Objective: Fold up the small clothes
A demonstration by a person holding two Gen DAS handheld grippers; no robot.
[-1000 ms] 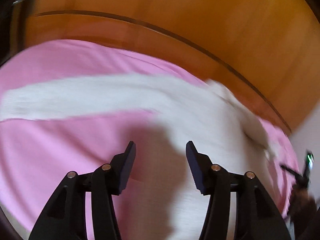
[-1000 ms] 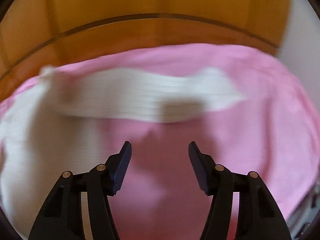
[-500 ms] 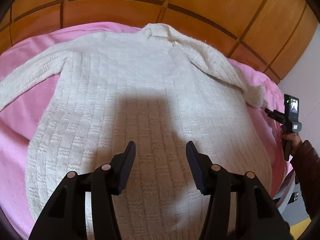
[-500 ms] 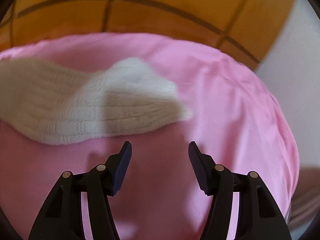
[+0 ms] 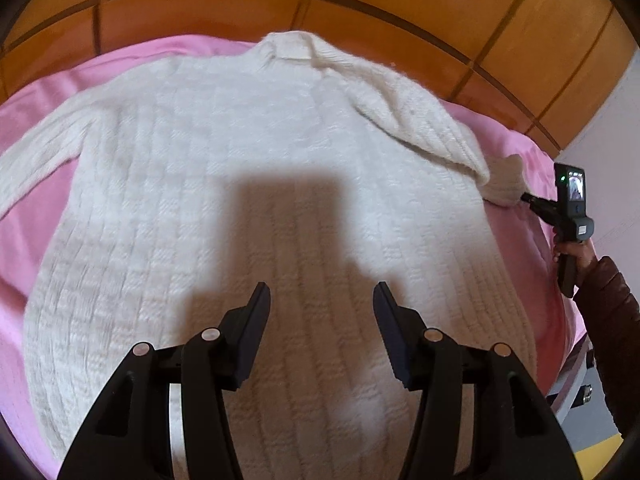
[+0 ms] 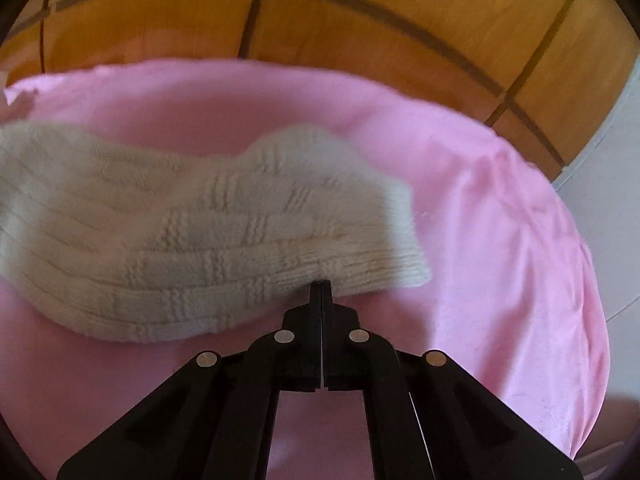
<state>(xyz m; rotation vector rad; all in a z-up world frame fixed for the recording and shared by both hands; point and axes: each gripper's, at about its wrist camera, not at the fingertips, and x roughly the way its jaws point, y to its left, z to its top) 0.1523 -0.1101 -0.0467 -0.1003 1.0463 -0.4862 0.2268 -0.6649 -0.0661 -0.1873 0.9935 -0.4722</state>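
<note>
The sweater's [image 5: 248, 184] left sleeve is cut off by the frame edge (hem hidden behind the left gripper [image 5: 320, 312]).

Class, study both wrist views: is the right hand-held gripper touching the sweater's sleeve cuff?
Touching. The right wrist view shows the right hand-held gripper shut, its tips pinching the edge of the sleeve cuff.

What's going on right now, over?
Left gripper open above sweater. Right gripper shut on sleeve cuff. Sweater flat on pink sheet, unfolded. Nothing in the way.
</note>
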